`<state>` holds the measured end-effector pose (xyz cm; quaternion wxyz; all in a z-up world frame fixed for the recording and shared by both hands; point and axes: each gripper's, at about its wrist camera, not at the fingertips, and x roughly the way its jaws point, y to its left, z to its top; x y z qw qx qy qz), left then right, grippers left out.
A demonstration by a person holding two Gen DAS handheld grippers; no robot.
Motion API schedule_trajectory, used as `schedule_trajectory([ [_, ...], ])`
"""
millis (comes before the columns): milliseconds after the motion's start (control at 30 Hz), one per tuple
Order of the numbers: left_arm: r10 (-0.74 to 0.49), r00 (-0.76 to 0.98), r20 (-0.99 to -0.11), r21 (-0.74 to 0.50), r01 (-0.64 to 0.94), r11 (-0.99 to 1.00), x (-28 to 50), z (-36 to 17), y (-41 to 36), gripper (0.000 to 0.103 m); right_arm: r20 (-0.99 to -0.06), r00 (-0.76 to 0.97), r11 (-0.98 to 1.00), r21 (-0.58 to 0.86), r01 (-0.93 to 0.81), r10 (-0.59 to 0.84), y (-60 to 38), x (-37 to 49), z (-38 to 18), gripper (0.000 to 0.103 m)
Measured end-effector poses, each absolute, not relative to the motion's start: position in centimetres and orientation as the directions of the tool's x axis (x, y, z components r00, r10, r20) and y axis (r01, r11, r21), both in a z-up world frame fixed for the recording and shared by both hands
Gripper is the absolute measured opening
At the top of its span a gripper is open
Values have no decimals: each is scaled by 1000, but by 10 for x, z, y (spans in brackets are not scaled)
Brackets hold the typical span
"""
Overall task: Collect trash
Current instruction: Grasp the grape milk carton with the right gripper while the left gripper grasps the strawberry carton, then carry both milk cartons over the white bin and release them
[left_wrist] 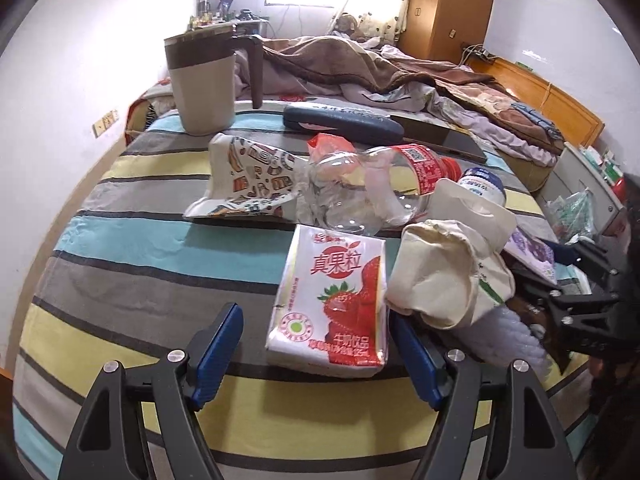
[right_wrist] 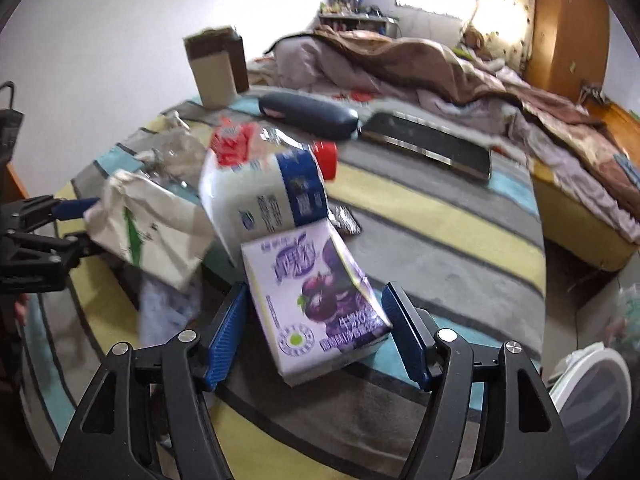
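Note:
A strawberry milk carton [left_wrist: 332, 300] lies flat on the striped tablecloth [left_wrist: 140, 248]. My left gripper [left_wrist: 314, 314] is open around it, with a clear gap at the left pad. A purple grape milk carton [right_wrist: 316, 304] sits tilted between the fingers of my right gripper [right_wrist: 316, 286], which is open; the left pad stands off it. Behind the cartons lie a crushed clear bottle with a red label [left_wrist: 380, 188], a patterned paper bag [left_wrist: 248, 176], crumpled cream paper packaging [left_wrist: 440, 276] and a white bottle with a blue label [right_wrist: 264, 192].
A beige and brown mug [left_wrist: 204, 84], a dark blue glasses case [left_wrist: 344, 120] and a flat dark tablet [right_wrist: 432, 144] sit at the table's far side. Beyond is a bed with rumpled blankets [left_wrist: 400, 68]. A white fan [right_wrist: 592, 400] stands at the lower right.

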<state>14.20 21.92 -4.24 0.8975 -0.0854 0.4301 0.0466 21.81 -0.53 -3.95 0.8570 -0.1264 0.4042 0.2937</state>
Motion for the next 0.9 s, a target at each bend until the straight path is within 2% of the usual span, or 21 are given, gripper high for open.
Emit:
schedule_trajectory([
  [100, 15, 625, -780, -111, -162, 980, 146, -43, 220, 67, -766, 476, 802, 86, -591, 433, -11, 220, -39, 69],
  [167, 13, 620, -785, -109, -159, 981, 149, -46, 219, 64, -759, 481, 815, 111, -569, 439, -15, 221, -37, 65],
  [200, 16, 618, -786, -106, -160, 981, 149, -46, 219, 56, -757, 486, 819, 112, -562, 437, -15, 222, -37, 66],
  [600, 22, 637, -771, -112, -168, 979, 134, -38, 218, 56, -719, 544, 851, 126, -510, 433, -25, 213, -30, 65],
  [900, 43, 689, -723, -117, -184, 976, 103, -14, 208, 56, -682, 586, 875, 176, -450, 438, -47, 194, -15, 65],
])
